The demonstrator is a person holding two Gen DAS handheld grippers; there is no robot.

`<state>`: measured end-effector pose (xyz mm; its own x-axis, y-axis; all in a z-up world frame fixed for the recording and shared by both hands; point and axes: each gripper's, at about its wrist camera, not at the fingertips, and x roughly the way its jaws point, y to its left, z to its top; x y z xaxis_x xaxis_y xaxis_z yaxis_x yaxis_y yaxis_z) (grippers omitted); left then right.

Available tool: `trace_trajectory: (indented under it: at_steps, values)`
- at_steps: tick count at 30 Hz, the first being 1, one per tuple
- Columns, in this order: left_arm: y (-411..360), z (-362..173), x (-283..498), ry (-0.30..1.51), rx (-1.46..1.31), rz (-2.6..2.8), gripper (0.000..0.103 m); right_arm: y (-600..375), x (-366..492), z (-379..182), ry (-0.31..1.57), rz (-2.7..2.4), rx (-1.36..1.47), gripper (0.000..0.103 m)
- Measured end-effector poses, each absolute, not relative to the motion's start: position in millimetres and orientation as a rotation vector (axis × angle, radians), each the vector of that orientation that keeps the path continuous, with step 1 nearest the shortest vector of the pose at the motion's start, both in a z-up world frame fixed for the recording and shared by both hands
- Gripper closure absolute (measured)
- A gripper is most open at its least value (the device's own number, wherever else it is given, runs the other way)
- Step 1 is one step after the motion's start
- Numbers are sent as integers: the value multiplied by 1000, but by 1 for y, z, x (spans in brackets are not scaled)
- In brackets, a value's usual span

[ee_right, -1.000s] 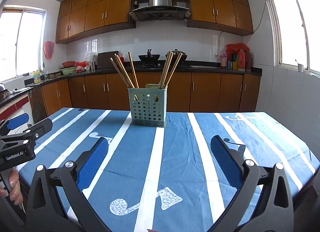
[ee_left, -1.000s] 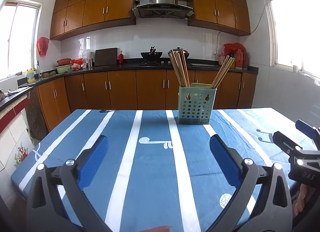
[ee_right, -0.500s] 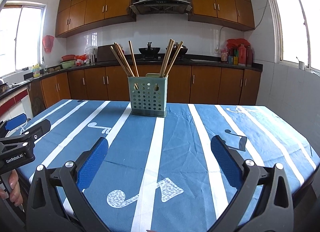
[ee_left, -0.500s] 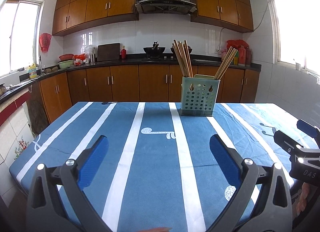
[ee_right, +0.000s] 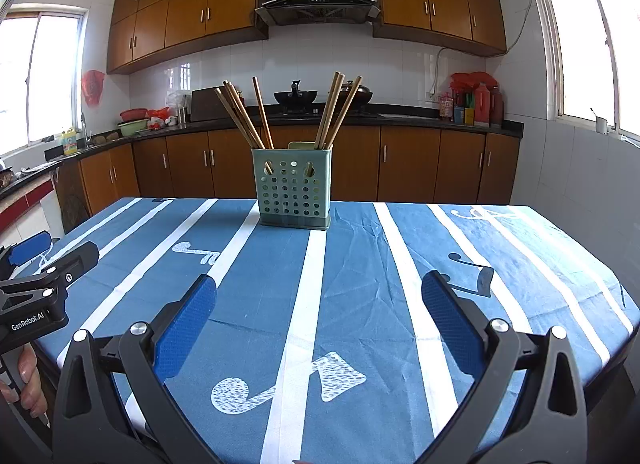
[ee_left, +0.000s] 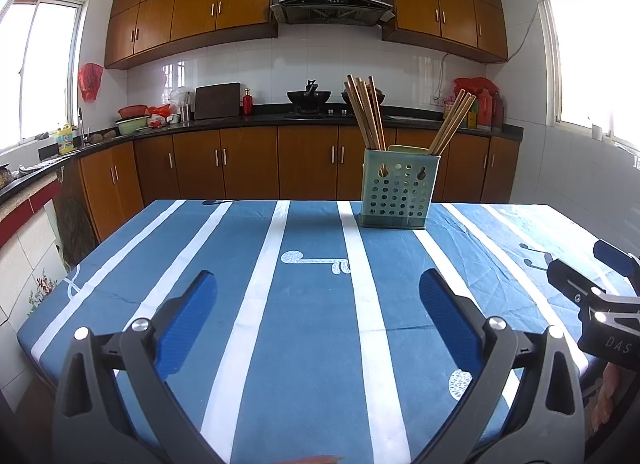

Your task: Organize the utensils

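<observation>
A pale green perforated utensil holder point(ee_left: 398, 192) stands at the far side of the table, also in the right wrist view point(ee_right: 294, 192). Wooden chopsticks point(ee_left: 366, 112) stand in it in two bunches, left point(ee_right: 240, 116) and right point(ee_right: 336, 110). My left gripper point(ee_left: 318, 290) is open and empty, well short of the holder. My right gripper point(ee_right: 319, 292) is open and empty, also far from it. Each gripper shows at the edge of the other's view: the right one point(ee_left: 596, 296) and the left one point(ee_right: 44, 264).
The table wears a blue cloth with white stripes and music notes point(ee_right: 360, 264). Its near edge lies just under both grippers. Kitchen cabinets and a counter point(ee_left: 240, 120) run behind the table, with a tiled wall to the right.
Both grippers have drawn back from the holder and tilted up a little. The holder looks smaller and farther off. Both stay open.
</observation>
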<state>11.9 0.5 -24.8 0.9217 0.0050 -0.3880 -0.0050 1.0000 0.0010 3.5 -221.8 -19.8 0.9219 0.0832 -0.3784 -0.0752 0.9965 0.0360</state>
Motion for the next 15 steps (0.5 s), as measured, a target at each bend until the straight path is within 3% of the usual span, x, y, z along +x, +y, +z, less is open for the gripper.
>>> trace_trajectory:
  at_steps: [15]
  values:
    - [0,-26,12,398,-2,3,4,-224,4,-21,392,81,25,2]
